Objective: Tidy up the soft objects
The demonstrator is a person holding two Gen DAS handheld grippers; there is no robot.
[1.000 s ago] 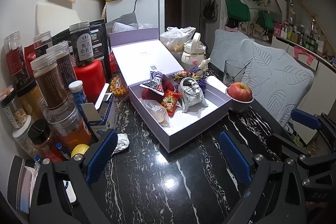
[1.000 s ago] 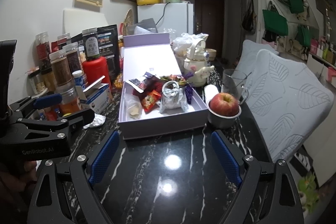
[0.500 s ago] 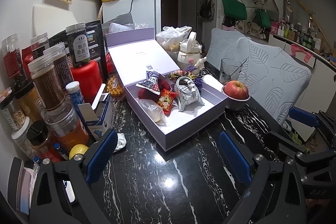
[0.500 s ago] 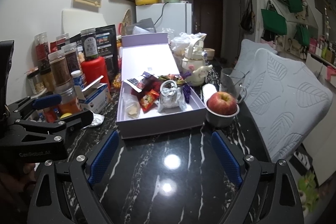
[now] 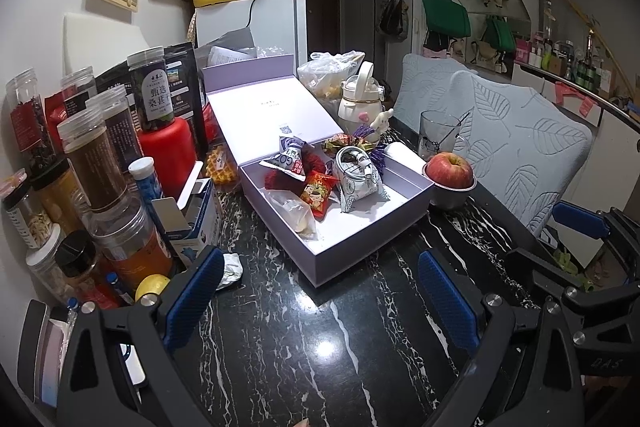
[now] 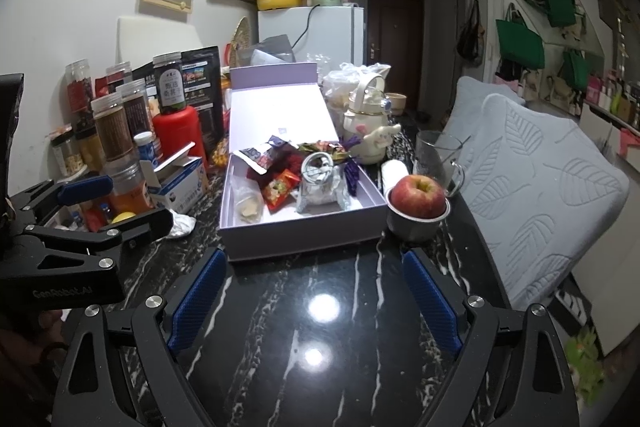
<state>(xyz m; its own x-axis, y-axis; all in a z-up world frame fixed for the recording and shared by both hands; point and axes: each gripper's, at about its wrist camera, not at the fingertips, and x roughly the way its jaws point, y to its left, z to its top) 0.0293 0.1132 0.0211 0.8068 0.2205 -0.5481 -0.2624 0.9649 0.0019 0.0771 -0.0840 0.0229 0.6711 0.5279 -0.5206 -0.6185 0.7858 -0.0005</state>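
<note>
An open lilac box lies on the black marble table just beyond both grippers. In it are a white fabric pouch, a red snack packet, a clear bag and several other packets. My left gripper hovers open before the box's near corner, nothing between its blue pads. My right gripper is open too, empty, in front of the box's front wall. A crumpled white tissue lies on the table left of the box.
Several jars, a red canister and an open blue-and-white carton crowd the left side. An apple in a metal bowl, a glass mug and a white kettle stand to the right. Grey cushions lean beyond the table's right edge.
</note>
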